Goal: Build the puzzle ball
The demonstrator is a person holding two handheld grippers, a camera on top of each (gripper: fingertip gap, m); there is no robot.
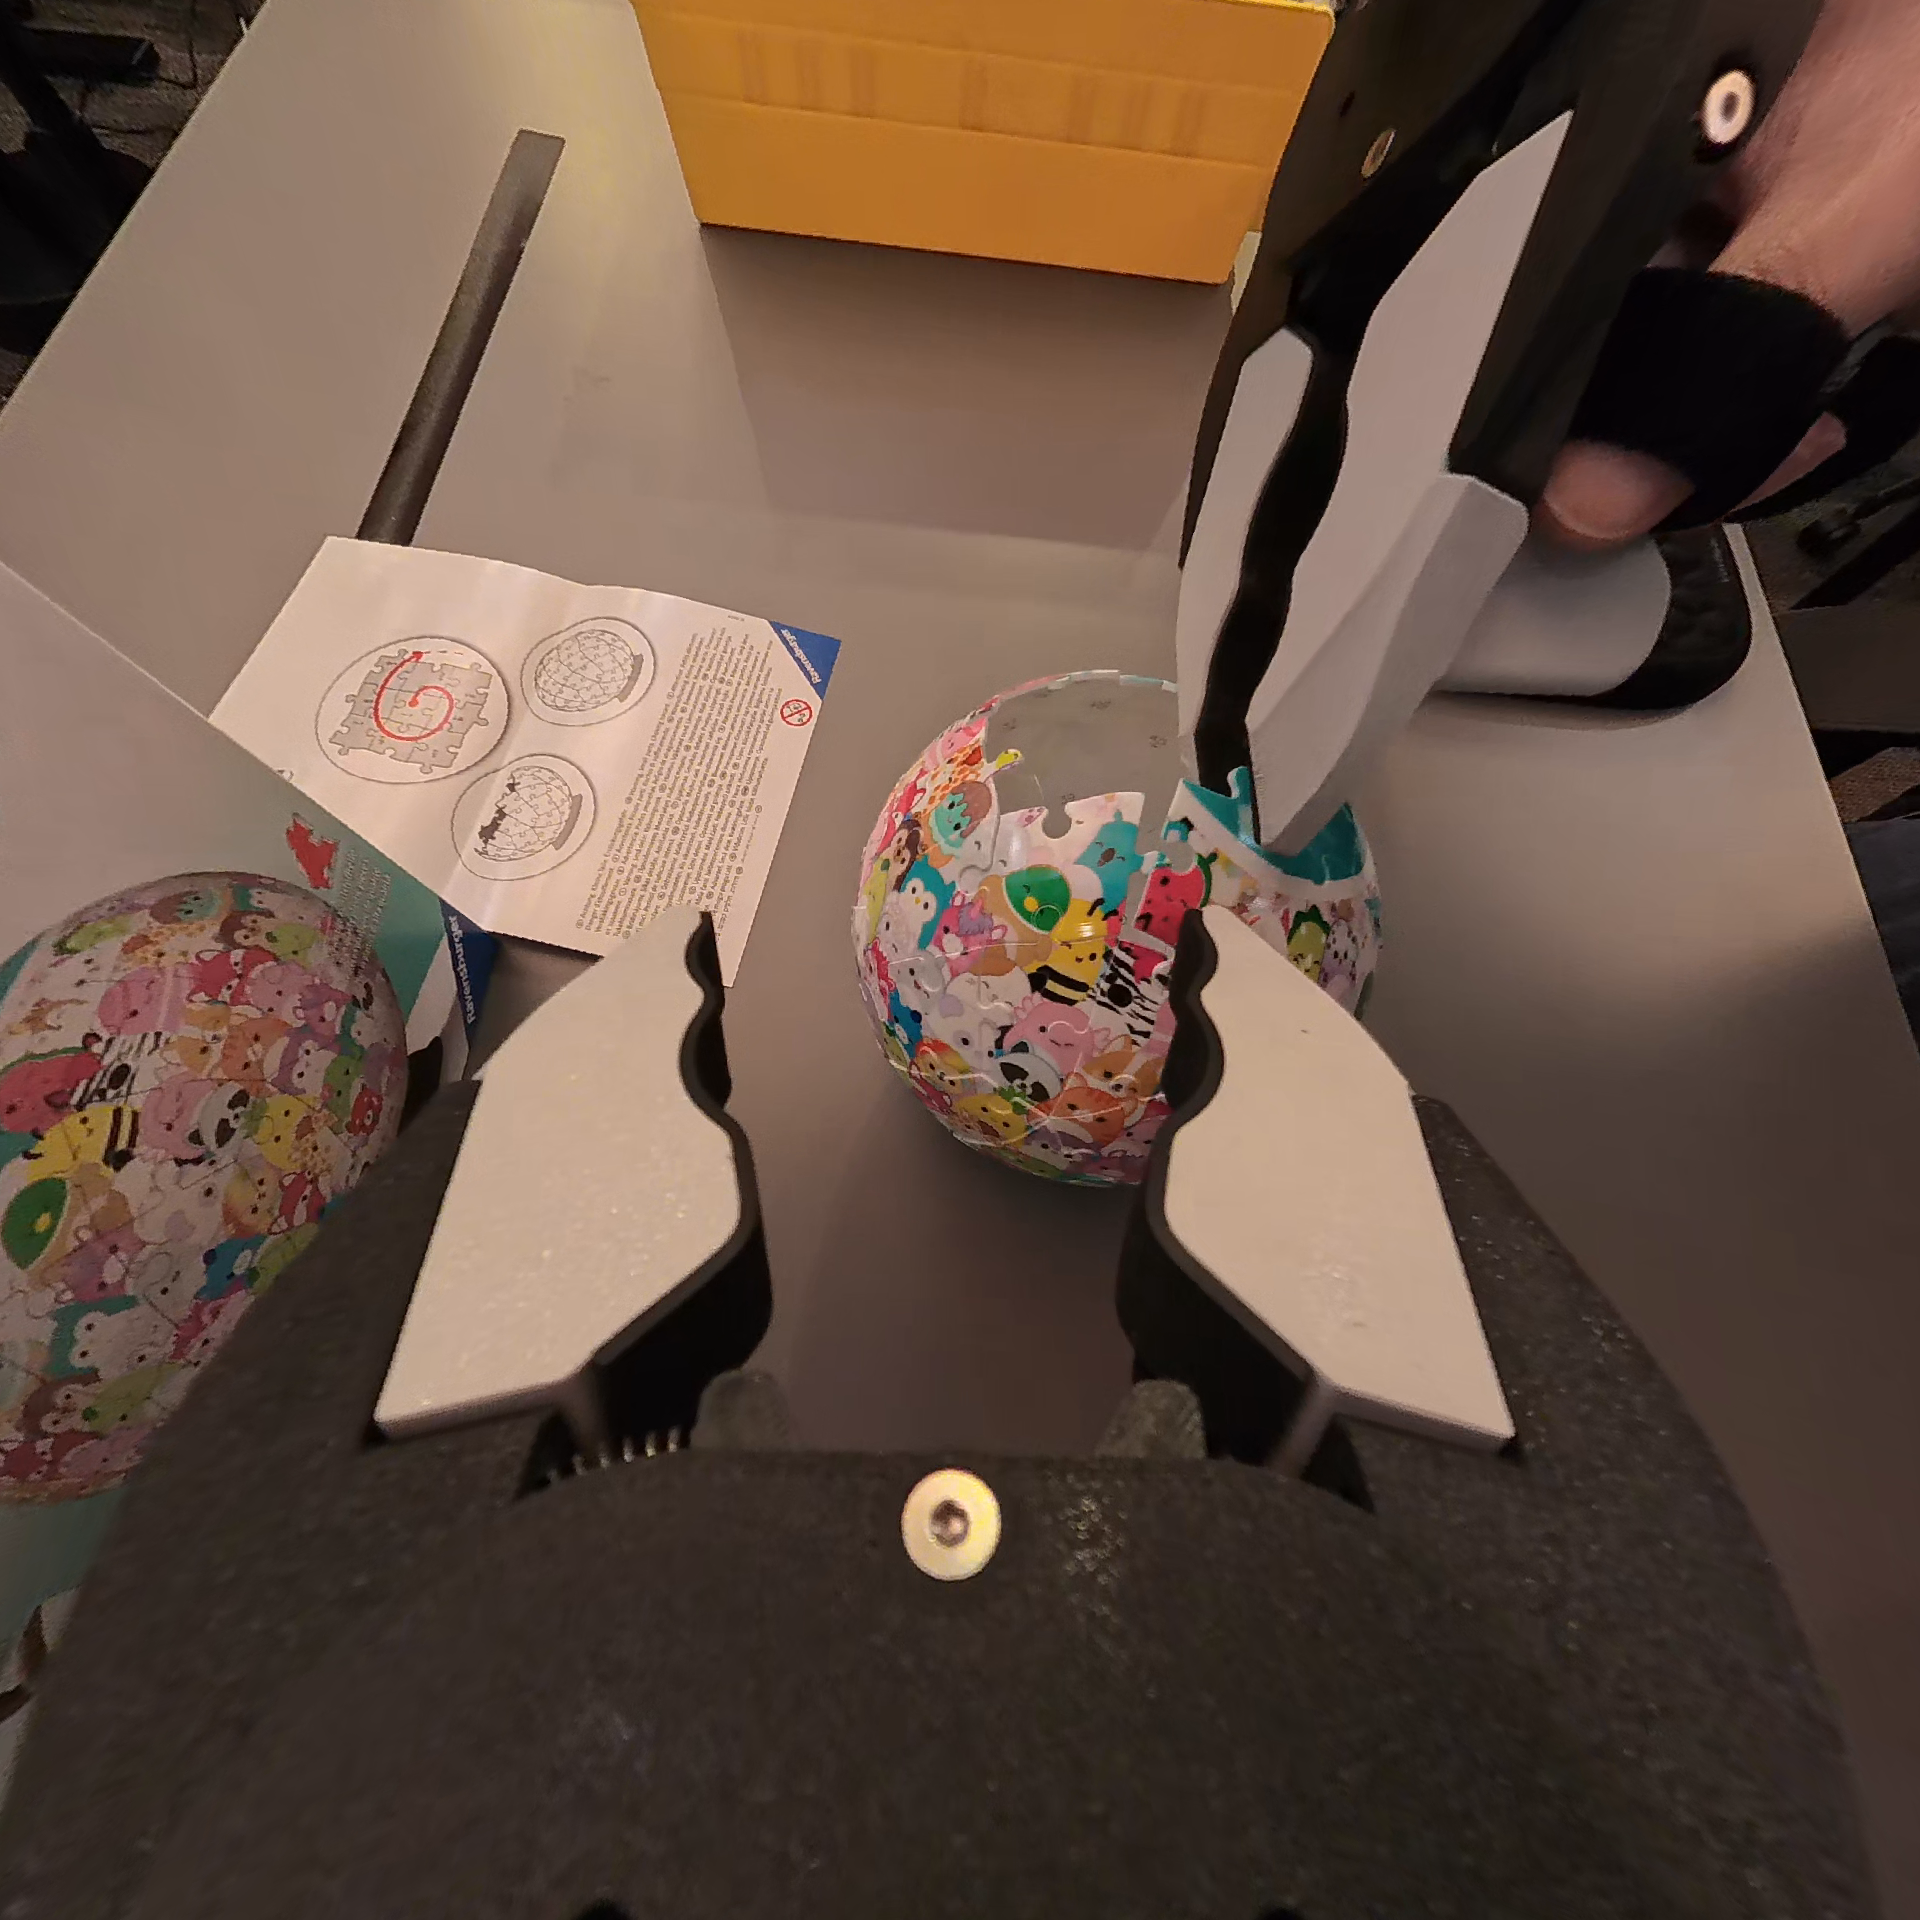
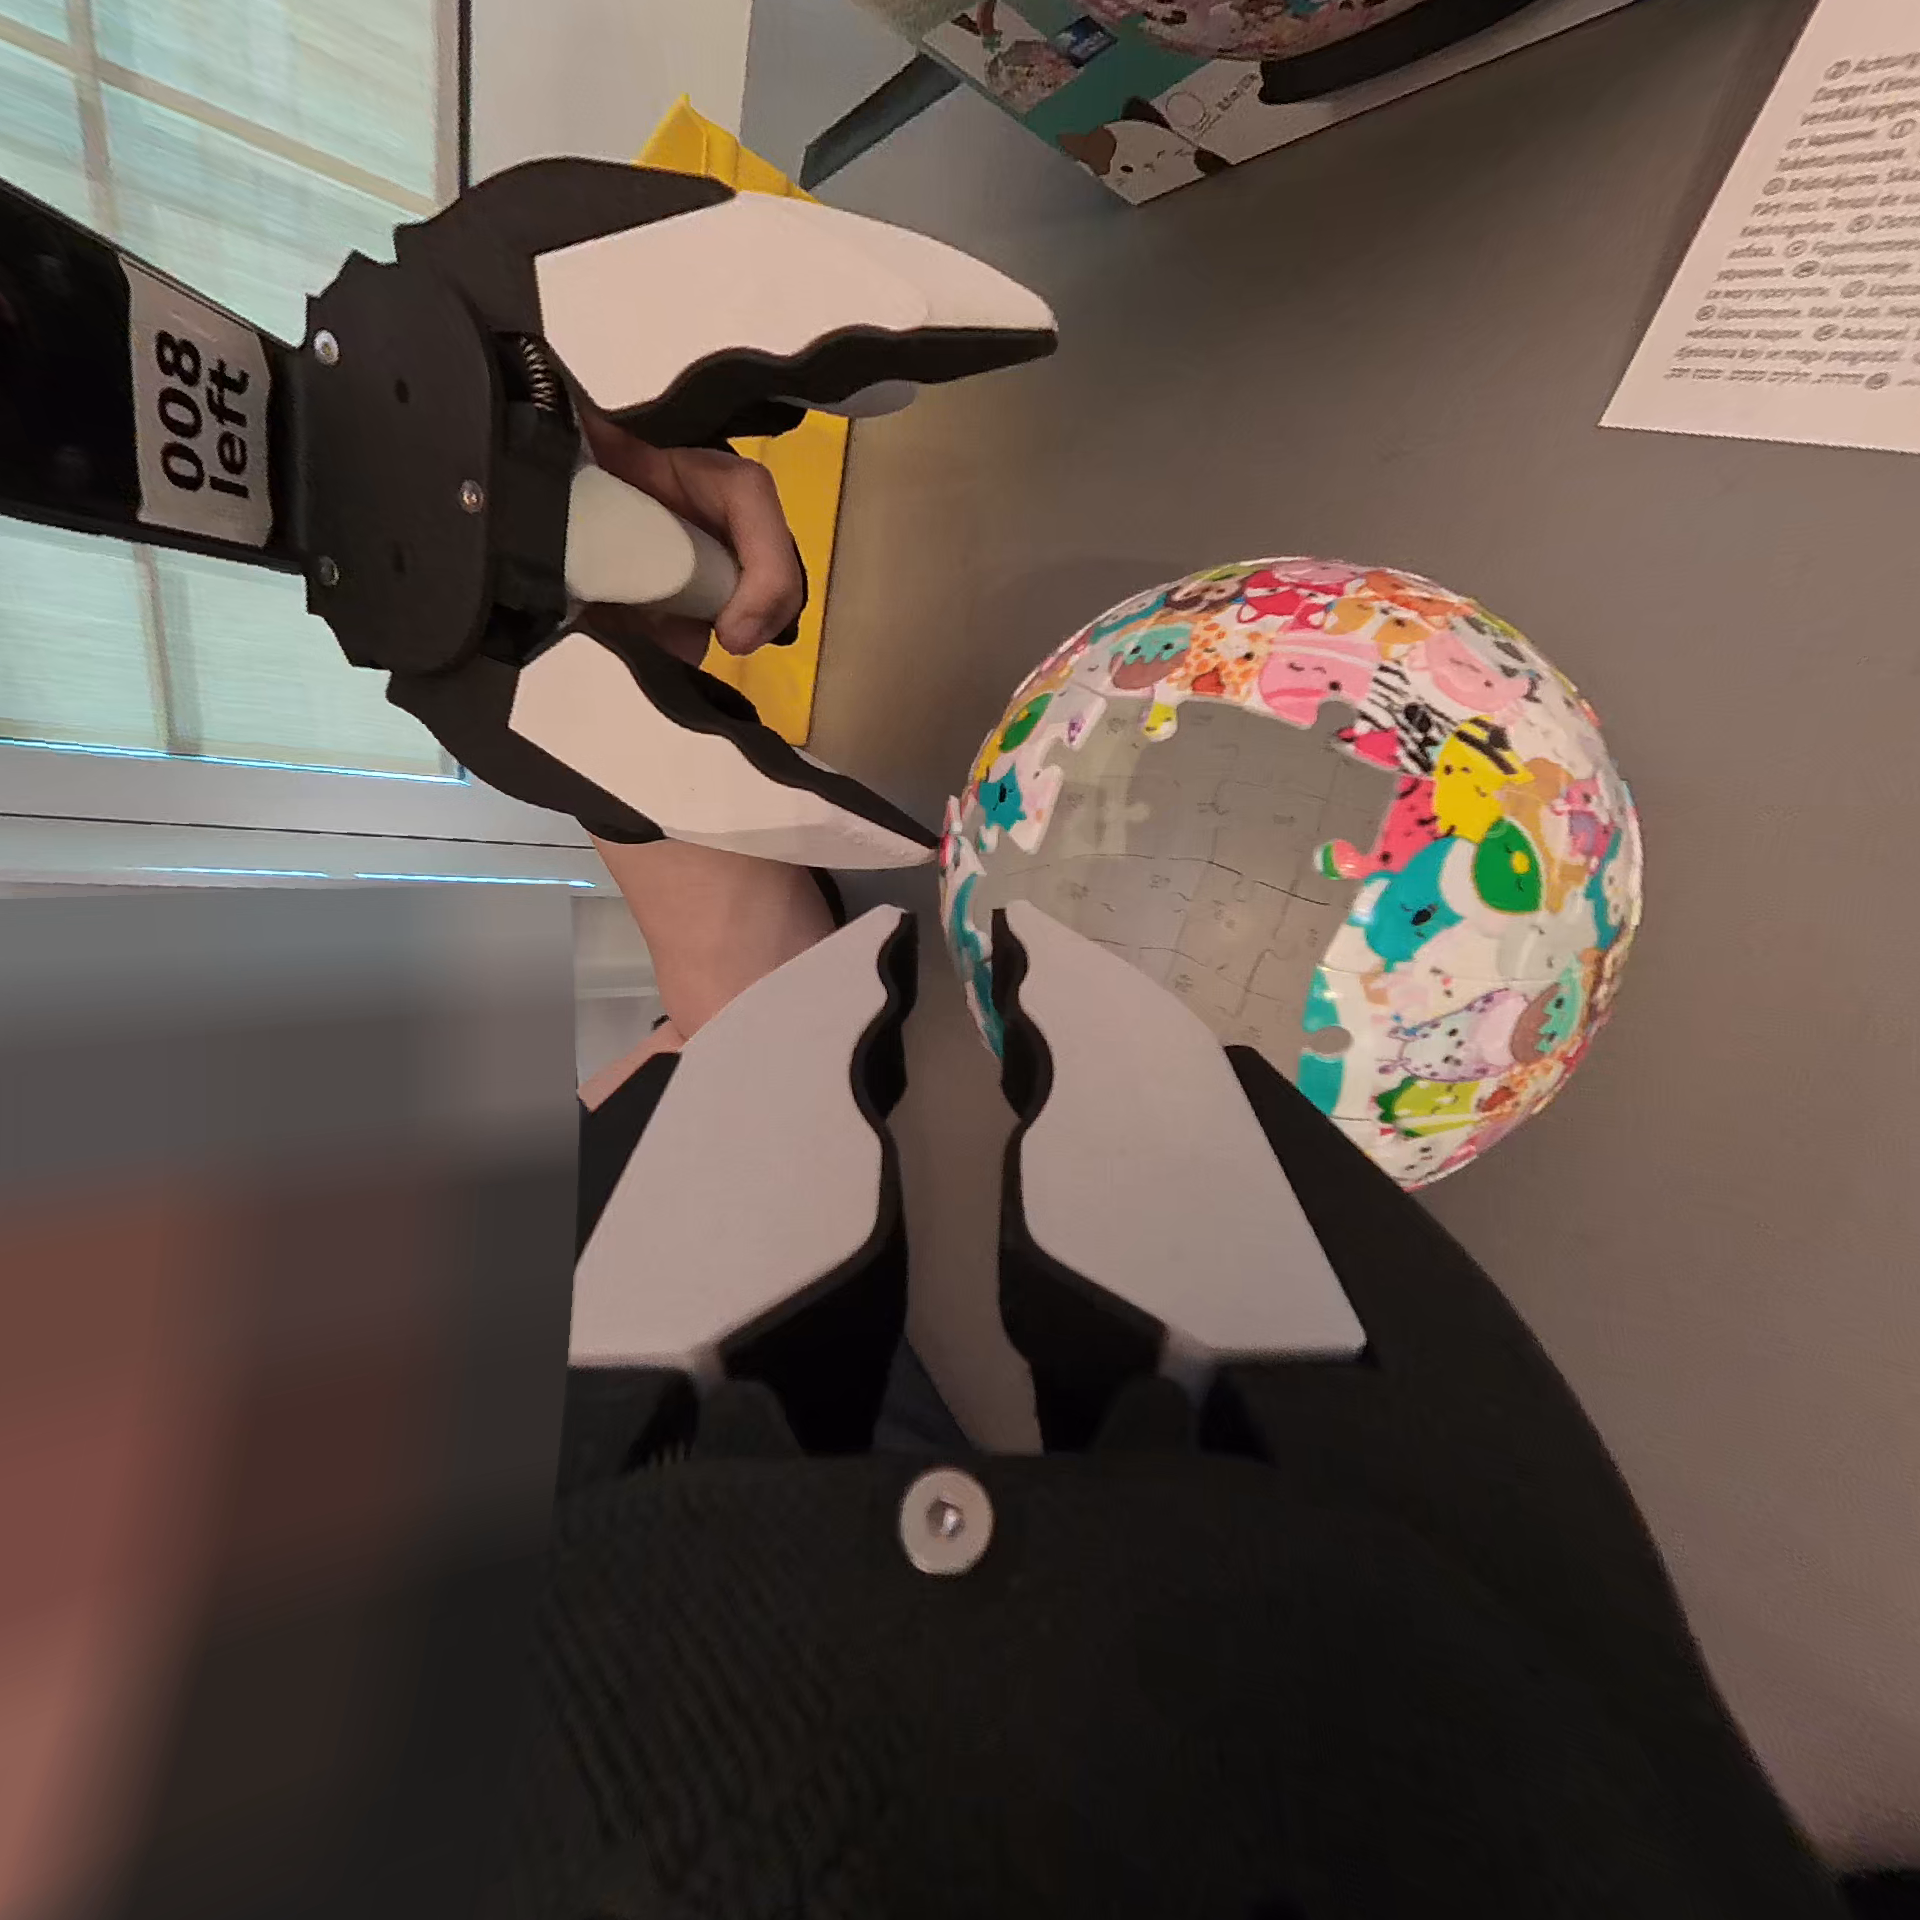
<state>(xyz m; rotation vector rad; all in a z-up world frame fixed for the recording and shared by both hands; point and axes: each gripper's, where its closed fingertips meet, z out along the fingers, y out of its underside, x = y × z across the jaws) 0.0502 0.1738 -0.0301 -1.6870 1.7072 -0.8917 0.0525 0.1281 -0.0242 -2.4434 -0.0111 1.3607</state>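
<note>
Here, item one: the puzzle ball (image 1: 1117, 935), a hollow sphere of bright cartoon-printed pieces, sat on the grey table (image 1: 935, 416), with a large gap in its upper shell showing the grey inside. Item two: the right gripper (image 1: 1262, 821), coming down from above, had its fingers nearly together on the jagged teal rim piece (image 1: 1216, 805) at the gap's edge; in its own view a narrow slit showed between them, so whether they truly pinched it could not be told. Item three: the left gripper (image 1: 945, 956), fingers spread wide, empty, with one tip (image 2: 914, 842) at or just beside the ball's side. Also present: instruction sheet (image 1: 540, 748), puzzle box (image 1: 187, 1143), yellow box (image 1: 977, 125). Handling note: the shell probably needed bracing by the left gripper while the rim piece was aligned tab to notch and pressed gently, lest the seams spring.
</note>
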